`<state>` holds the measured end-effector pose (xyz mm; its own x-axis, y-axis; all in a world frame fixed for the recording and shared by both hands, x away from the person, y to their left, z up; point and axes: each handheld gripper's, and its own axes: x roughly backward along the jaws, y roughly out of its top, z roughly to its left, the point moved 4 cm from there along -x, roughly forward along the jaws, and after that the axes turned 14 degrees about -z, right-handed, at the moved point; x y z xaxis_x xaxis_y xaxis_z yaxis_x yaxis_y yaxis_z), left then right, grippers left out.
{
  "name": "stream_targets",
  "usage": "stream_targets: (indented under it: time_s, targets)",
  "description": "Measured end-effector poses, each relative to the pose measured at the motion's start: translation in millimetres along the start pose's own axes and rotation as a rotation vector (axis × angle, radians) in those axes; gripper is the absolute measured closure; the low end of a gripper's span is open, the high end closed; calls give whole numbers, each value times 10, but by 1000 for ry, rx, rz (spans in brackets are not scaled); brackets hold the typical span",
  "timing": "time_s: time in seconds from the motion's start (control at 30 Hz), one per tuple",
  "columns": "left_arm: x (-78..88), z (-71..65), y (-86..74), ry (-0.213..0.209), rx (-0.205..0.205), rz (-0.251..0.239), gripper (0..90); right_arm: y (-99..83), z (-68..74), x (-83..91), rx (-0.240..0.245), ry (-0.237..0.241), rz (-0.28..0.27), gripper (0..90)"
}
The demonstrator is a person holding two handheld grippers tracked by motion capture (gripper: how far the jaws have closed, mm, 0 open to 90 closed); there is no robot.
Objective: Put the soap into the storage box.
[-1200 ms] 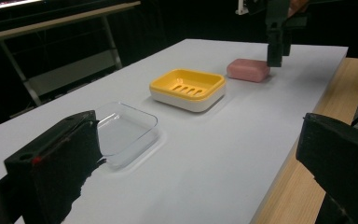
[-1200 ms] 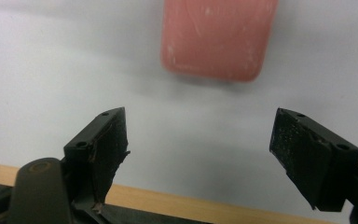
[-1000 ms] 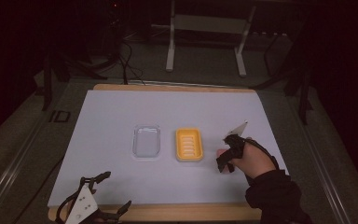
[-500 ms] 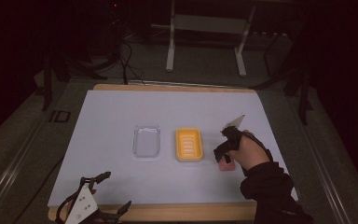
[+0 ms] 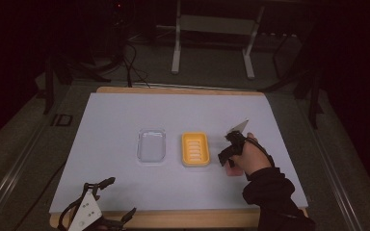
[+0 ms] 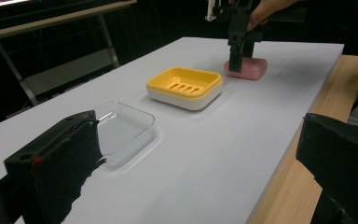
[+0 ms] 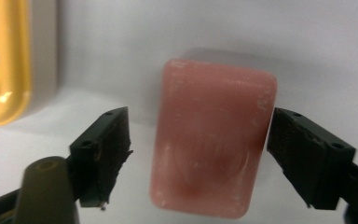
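Observation:
A pink soap bar (image 7: 212, 140) lies on the white table top just right of a yellow slotted soap dish (image 5: 195, 149). My right gripper (image 7: 198, 140) points down over the bar and is open, one jaw on each side of it; the right jaw sits very near the bar's edge and the left jaw stands apart. In the high view the right gripper (image 5: 225, 156) hides most of the soap (image 5: 230, 171). My left gripper (image 5: 119, 197) rests open at the table's front left, holding nothing.
A clear plastic tray (image 5: 151, 145) sits left of the yellow dish (image 6: 185, 86). The white sheet (image 5: 125, 115) covers a wooden table whose front edge (image 6: 303, 140) shows. Dark floor, cables and a metal stand (image 5: 212, 24) lie beyond the far edge.
My right gripper has moved a little left and away from the person, settling down over the pink soap. The left gripper has not moved.

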<state>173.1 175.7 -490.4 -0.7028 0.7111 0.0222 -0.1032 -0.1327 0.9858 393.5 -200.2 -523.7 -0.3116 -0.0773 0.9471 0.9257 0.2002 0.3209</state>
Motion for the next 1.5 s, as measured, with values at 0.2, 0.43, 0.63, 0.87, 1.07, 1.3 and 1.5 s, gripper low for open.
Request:
stream_targets:
  time_s: [0.2, 0.43, 0.63, 0.87, 1.07, 1.3, 1.5]
  targets:
    - [-4, -2, -4, -2, -1, 6, 5, -5, -10, -61, 27, -20, 6, 250]
    - [-10, -10, -12, -7, -3, 12, 5, -66, -10, -139, 41, -41, 33, 352]
    - [-14, -7, -15, -6, 0, 12, 5, -60, -18, -89, -72, -27, 62, 375]
    - [-17, -13, -18, -7, -4, 17, 5, 34, -27, 167, -102, -46, 36, 376]
    - [-18, -12, -18, -6, -3, 17, 5, 139, 7, 374, -121, -44, 20, 376]
    - [-19, -12, -18, -7, -2, 16, 5, 242, 79, 529, -136, -39, 14, 377]
    - [-20, -13, -17, -7, -3, 16, 5, 326, 187, 663, -130, -29, -4, 377]
